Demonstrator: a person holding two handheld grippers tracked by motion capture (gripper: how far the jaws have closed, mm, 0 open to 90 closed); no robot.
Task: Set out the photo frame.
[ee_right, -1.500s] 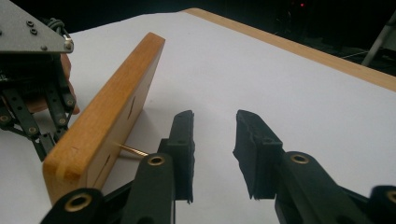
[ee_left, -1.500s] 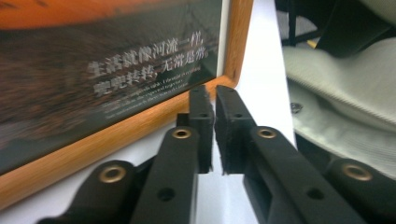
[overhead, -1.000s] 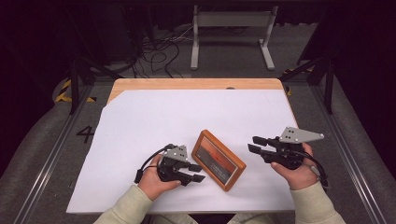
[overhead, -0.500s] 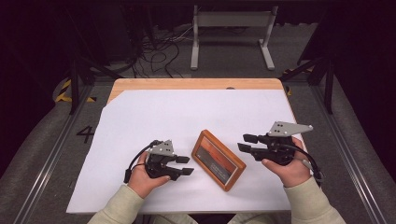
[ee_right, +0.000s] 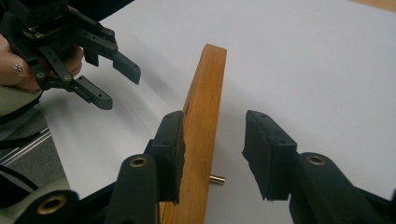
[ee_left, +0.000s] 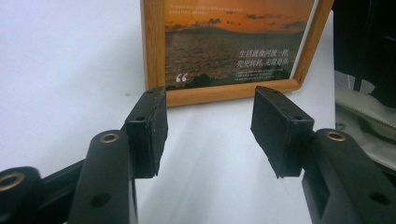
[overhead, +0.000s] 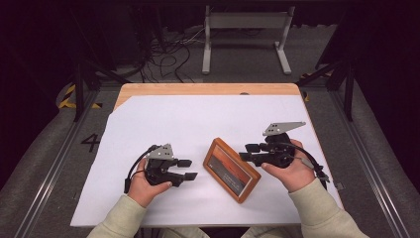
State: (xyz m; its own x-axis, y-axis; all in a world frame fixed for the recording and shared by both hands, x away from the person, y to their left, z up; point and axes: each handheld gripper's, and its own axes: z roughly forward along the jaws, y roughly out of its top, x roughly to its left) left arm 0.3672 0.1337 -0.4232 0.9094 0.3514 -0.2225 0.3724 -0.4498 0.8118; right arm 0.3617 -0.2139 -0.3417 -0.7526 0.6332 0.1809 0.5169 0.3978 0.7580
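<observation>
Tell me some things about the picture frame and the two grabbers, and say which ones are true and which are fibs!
1. The wooden picture frame stands between the two grippers. True.
2. The left gripper squeezes the frame. False: its jaws stand apart short of the frame and have just been opening, with nothing between them.
3. The picture in the frame shows an orange sunset sky. True.
4. The frame rests on bare wood. False: it rests on the white sheet that covers the table.
5. The right gripper has the frame's wooden edge between its jaws. True: one pad lies against it, the other stands clear.
</observation>
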